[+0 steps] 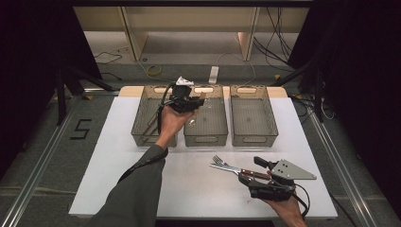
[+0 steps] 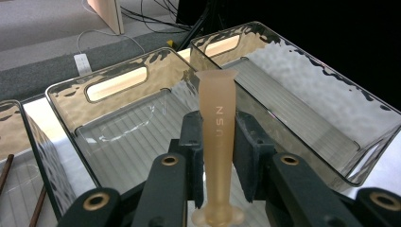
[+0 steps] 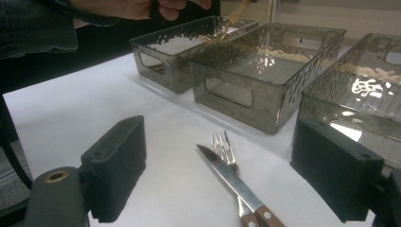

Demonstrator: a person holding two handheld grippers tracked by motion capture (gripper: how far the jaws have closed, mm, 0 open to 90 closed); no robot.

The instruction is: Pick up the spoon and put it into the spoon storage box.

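Fork (image 3: 226, 147) lies partly hidden beneath knife (image 3: 227, 176).

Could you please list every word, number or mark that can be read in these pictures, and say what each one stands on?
"5": a black mark on the grey floor left of the table, in the high view.
"NSN", or close to it: faint raised letters running along the amber plastic handle clamped in the left gripper; I cannot be sure of them.
I can read no text on the knife, fork or bins.

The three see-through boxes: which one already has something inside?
The left box, nearest the left tongs. Thin brown sticks lie in it, while the middle box and right box look bare inside.
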